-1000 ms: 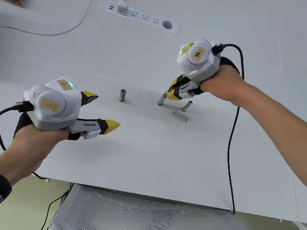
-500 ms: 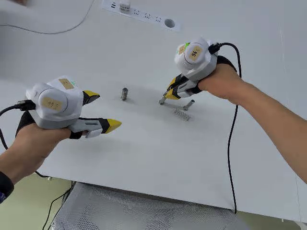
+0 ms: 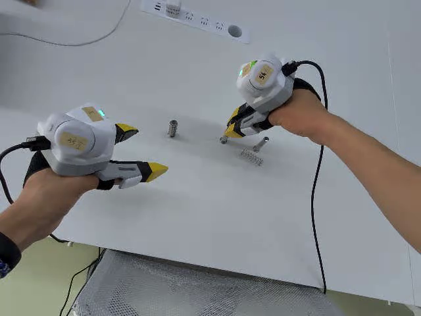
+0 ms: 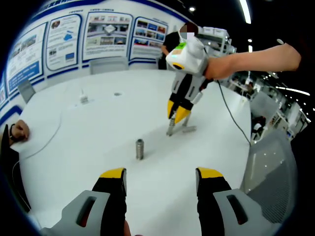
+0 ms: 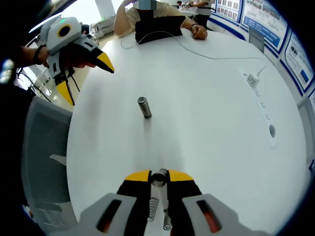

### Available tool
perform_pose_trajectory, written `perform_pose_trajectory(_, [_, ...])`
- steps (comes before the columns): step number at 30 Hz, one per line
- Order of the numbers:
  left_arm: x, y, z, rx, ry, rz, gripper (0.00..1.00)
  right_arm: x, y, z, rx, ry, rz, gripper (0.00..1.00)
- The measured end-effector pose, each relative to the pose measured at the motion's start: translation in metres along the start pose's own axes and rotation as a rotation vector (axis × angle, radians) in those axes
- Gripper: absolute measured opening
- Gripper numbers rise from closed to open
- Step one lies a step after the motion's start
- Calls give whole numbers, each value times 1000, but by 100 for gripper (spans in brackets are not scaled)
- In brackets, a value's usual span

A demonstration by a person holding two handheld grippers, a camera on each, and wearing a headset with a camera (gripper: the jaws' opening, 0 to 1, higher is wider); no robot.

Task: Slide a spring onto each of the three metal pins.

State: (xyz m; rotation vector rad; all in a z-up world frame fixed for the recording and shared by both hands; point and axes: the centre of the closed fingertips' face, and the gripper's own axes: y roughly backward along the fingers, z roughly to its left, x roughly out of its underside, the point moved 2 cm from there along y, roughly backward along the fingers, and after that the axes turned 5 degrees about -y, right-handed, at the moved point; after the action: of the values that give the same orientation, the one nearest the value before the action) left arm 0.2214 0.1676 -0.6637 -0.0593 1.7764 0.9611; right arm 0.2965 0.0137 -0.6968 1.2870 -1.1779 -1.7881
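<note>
The right gripper [image 3: 229, 131] is drawn narrow onto a spring [image 5: 158, 179], the coil end pinched between its yellow tips; it points down and away from the person, so the lower end of the piece touches the surface [image 3: 210, 217] near its middle, tilted rather than upright; in the left gripper view the part below the tips reads as a slanted grey rod, and I cannot tell whether a pin already sits inside the coil; my guess is that the tilt helps line up coil and pin for sliding.

Just beside the tips, on the side toward the holding hand, a loose spring [image 3: 250, 157] lies flat; a bare pin [image 3: 260, 143] lies on its side near it, the two not touching; they look parked within short reach for the last pairing.

Further toward the left edge, well apart from the tips, a standing pin [image 3: 173, 128] is upright with coils round it; I judge that one done, so roughly a third of the job is finished.

The left gripper [image 3: 143, 150] hovers above the near-left part of the surface, jaws spread wide, holding nothing; it seems kept clear to give the other room, yet ready to steady a pin if wanted.

A power strip [image 3: 197, 20] lies along the far edge.
</note>
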Motion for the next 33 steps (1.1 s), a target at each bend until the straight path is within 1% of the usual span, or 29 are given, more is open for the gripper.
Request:
perform_pose_trajectory(8, [2, 1, -1, 2, 4, 2, 58, 1, -5, 1, -7, -4, 1, 14])
perform_pose_trajectory(19, [5, 0, -1, 3, 9, 9, 57, 10, -17, 4, -16, -7, 21, 14])
perform_pose_trajectory(27, [5, -1, 0, 2, 10, 11, 57, 10, -21, 2, -11, -19, 11, 14])
perform_pose_trajectory(33, [4, -1, -2, 5, 9, 10, 57, 10, -23, 4, -11, -24, 9, 14])
